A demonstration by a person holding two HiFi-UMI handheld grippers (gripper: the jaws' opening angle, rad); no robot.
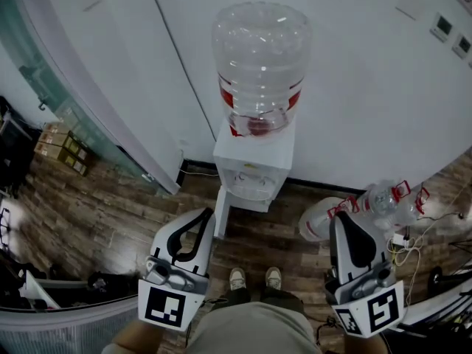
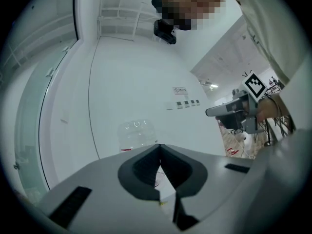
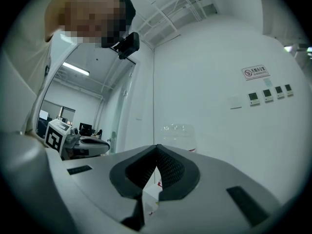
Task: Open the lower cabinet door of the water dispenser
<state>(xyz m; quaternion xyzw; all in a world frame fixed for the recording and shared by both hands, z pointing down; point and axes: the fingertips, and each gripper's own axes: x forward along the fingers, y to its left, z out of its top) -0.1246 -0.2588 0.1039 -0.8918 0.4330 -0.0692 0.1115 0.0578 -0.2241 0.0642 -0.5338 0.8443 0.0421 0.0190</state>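
Note:
The white water dispenser [image 1: 253, 169] stands against the wall with a clear bottle [image 1: 260, 65] on top. A narrow white panel [image 1: 220, 212] juts from its lower left front toward me; it looks like the lower door swung out, seen edge-on. My left gripper [image 1: 209, 214] hangs just in front of that panel with its tips together and nothing between them. My right gripper [image 1: 341, 218] is raised further right, also shut and empty. The left gripper view [image 2: 159, 146] and the right gripper view [image 3: 156, 146] both look level toward the bottle [image 2: 136, 134] [image 3: 178, 134].
Spare bottles [image 1: 372, 201] lie on the wood floor right of the dispenser, with cables [image 1: 413, 242] beside them. Cardboard boxes [image 1: 63, 147] sit at the left by a glass partition [image 1: 44, 87]. My shoes [image 1: 254, 277] stand close in front of the dispenser.

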